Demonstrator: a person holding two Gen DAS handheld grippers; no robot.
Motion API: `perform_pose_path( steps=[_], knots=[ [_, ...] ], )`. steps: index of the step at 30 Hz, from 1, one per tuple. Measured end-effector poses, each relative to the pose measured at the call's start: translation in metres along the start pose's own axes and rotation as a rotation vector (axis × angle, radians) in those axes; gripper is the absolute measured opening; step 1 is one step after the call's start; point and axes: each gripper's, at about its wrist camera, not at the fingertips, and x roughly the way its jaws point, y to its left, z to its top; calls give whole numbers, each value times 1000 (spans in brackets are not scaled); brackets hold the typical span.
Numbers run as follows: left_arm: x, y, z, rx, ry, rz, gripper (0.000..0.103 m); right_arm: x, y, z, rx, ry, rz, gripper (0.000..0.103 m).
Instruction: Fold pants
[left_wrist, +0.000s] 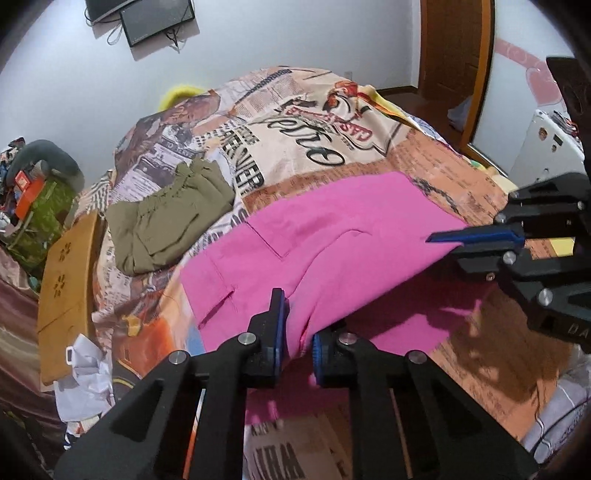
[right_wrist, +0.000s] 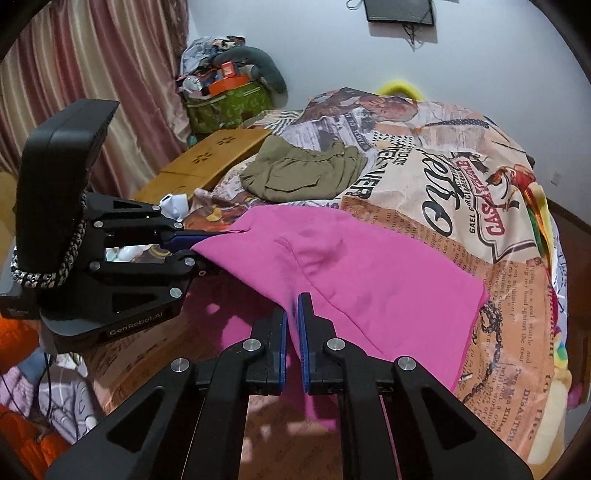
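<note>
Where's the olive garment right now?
The olive garment lies folded on the bedspread, beyond the pink pants and beside the wooden board; left in the left wrist view.

Pink pants (left_wrist: 332, 236), olive garment (left_wrist: 170, 218), newsprint-patterned, perhaps peach, bedspread (left_wrist: 332, 122).

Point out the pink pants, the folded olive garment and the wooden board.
pink pants (left_wrist: 332, 236): left wrist view, on the flat fabric above the pocket seam.
olive garment (right_wrist: 303, 173): right wrist view, middle of the folded pile.
wooden board (left_wrist: 66, 280): left wrist view, its bare top face.
</note>
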Motion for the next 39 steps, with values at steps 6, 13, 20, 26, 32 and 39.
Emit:
perform_pose_path(
  steps=[6,13,20,26,32,39],
  knots=[
    [5,-7,-16,9,43,-12,13,12,1,-12,10,60,20,5],
    [11,-10,-25,15,75,-32,16,26,-5,-26,43,121,42,6],
    [8,-8,-30,2,89,-58,52,26,-9,-31,94,162,27,24],
    [-5,2,-31,-38,71,-31,71,10,-9,-32,103,112,-7,48],
    [-19,23,-29,-132,59,-44,80,-10,-14,-29,131,60,-37,52],
    [-28,58,-26,-221,28,26,88,-37,-37,-35,231,-12,-117,62]
  ],
)
